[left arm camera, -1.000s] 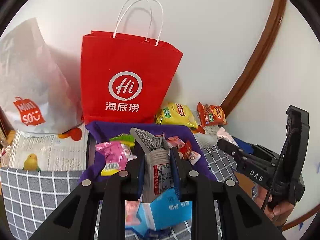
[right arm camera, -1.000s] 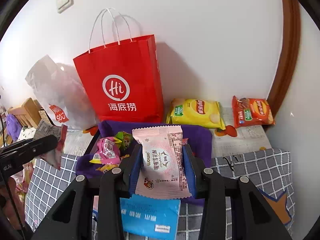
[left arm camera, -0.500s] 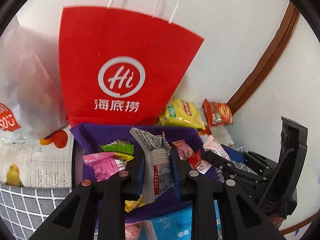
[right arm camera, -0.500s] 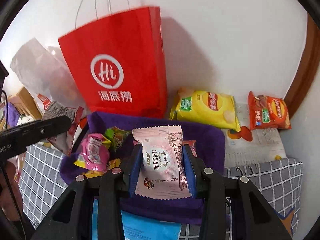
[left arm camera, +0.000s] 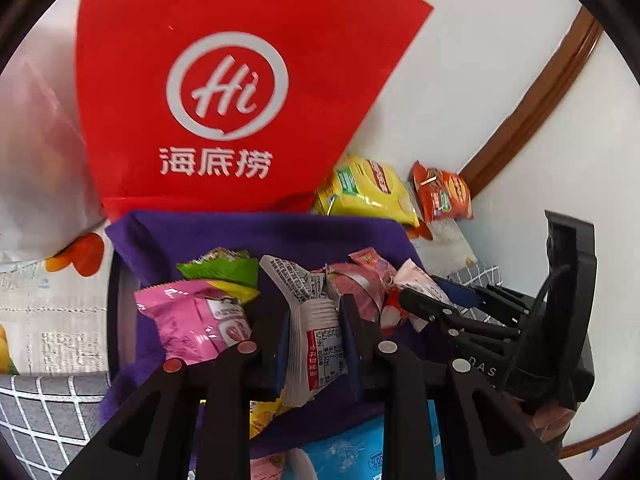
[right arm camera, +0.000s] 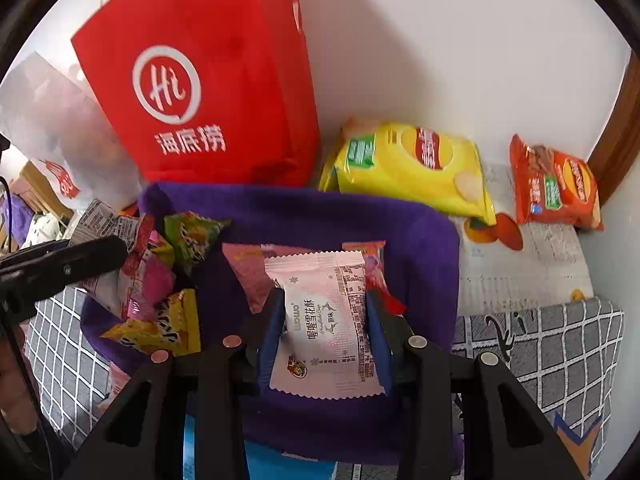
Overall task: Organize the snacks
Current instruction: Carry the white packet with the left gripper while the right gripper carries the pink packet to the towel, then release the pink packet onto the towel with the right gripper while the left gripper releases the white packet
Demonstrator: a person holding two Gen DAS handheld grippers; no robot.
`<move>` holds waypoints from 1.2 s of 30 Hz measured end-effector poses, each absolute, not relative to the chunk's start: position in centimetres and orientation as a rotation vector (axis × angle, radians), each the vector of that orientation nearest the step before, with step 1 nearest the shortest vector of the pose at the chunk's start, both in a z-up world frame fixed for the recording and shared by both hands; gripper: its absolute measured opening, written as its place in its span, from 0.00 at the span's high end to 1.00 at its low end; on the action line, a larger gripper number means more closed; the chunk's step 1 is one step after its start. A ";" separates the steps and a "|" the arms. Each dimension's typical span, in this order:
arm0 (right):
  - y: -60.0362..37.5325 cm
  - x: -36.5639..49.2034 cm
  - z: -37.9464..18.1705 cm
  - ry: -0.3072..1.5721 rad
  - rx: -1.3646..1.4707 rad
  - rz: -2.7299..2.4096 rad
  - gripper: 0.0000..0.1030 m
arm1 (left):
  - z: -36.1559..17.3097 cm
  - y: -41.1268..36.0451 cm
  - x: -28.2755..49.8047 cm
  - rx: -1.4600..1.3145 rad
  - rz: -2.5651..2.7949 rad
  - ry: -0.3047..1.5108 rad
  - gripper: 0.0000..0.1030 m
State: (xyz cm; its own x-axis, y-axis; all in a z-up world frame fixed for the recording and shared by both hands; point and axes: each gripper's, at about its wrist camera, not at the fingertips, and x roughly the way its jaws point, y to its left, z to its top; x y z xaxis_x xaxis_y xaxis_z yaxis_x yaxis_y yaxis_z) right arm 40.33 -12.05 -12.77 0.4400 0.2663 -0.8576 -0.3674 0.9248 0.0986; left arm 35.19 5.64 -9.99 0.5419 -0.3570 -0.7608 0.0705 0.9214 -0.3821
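My left gripper [left arm camera: 314,316] is shut on a crumpled white snack packet [left arm camera: 316,344] and holds it over the purple cloth-lined tray [left arm camera: 248,236]. My right gripper [right arm camera: 326,312] is shut on a pale pink snowflake-crisp packet [right arm camera: 326,320] above the same tray [right arm camera: 320,216]. Several small packets lie in the tray: a pink one [left arm camera: 196,320], a green one [left arm camera: 224,268] and a yellow one [right arm camera: 164,328]. The right gripper also shows at the right of the left wrist view [left arm camera: 424,308], and the left gripper's finger [right arm camera: 60,268] at the left of the right wrist view.
A red paper bag [right arm camera: 208,80] stands against the wall behind the tray. A yellow chip bag [right arm camera: 412,168] and an orange chip bag [right arm camera: 556,188] lie to its right. A white plastic bag [left arm camera: 36,152] is at the left. A blue box [left arm camera: 348,448] lies under my fingers.
Both grippers have moved forward and lower toward the tray, each still holding its packet. The red bag and tray now fill more of both views.
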 end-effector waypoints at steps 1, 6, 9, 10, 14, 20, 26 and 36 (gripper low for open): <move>-12.1 40.4 -13.0 1.050 -0.109 0.391 0.61 | -10.2 5.5 35.2 -0.324 -0.261 0.974 0.78; -12.7 40.9 -13.5 1.067 -0.112 0.368 0.60 | -11.1 5.3 35.5 -0.323 -0.257 0.992 0.78; -13.0 41.1 -13.6 1.075 -0.101 0.361 0.60 | -11.6 5.2 36.0 -0.328 -0.254 1.003 0.78; -13.1 41.1 -13.7 1.078 -0.103 0.359 0.60 | -11.8 5.1 36.1 -0.327 -0.252 1.005 0.78; -13.1 41.3 -13.9 1.085 -0.101 0.357 0.60 | -12.4 5.5 36.5 -0.354 -0.254 1.019 0.78; -13.4 41.3 -14.0 1.087 -0.101 0.352 0.60 | -12.9 6.4 36.6 -0.401 -0.257 1.032 0.78; -13.3 41.6 -14.4 1.104 -0.102 0.358 0.59 | -13.3 6.7 36.8 -0.423 -0.264 1.042 0.77; -13.0 41.0 -13.4 1.086 -0.075 0.393 0.49 | -13.5 6.3 36.9 -0.422 -0.277 1.041 0.78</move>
